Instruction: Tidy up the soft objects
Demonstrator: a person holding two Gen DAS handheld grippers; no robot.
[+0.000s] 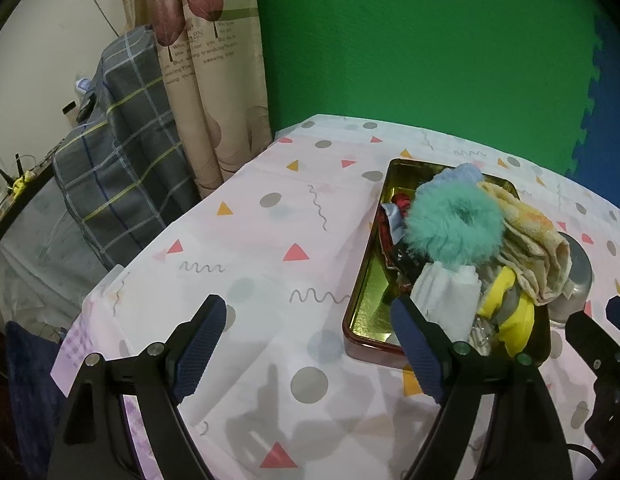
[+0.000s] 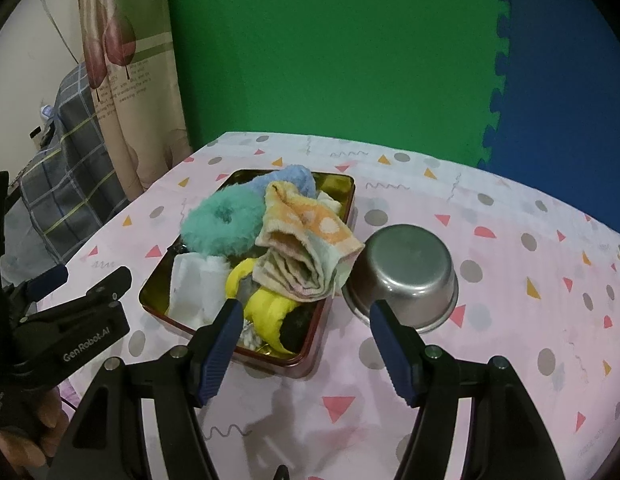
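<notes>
A gold-lined tin tray (image 1: 367, 300) (image 2: 335, 190) on the patterned tablecloth holds a heap of soft things: a teal fluffy scrunchie (image 1: 453, 228) (image 2: 222, 222), a light blue fluffy piece (image 1: 457, 174) (image 2: 298, 178), a folded orange-and-beige towel (image 1: 537, 240) (image 2: 306, 248), a white cloth (image 1: 449, 300) (image 2: 194, 288) and a yellow piece (image 1: 513, 316) (image 2: 266, 312). My left gripper (image 1: 306, 340) is open with nothing between its fingers, hovering at the tray's near left corner. My right gripper (image 2: 306, 344) is also open with nothing held, hovering above the tray's near right corner.
An upturned steel bowl (image 2: 405, 272) (image 1: 575, 276) stands right beside the tray. The table's left edge drops off toward a checked cloth (image 1: 122, 168) and a curtain (image 1: 214, 92). Green and blue foam mats line the wall behind. A hand (image 2: 22, 432) holds the left gripper's body.
</notes>
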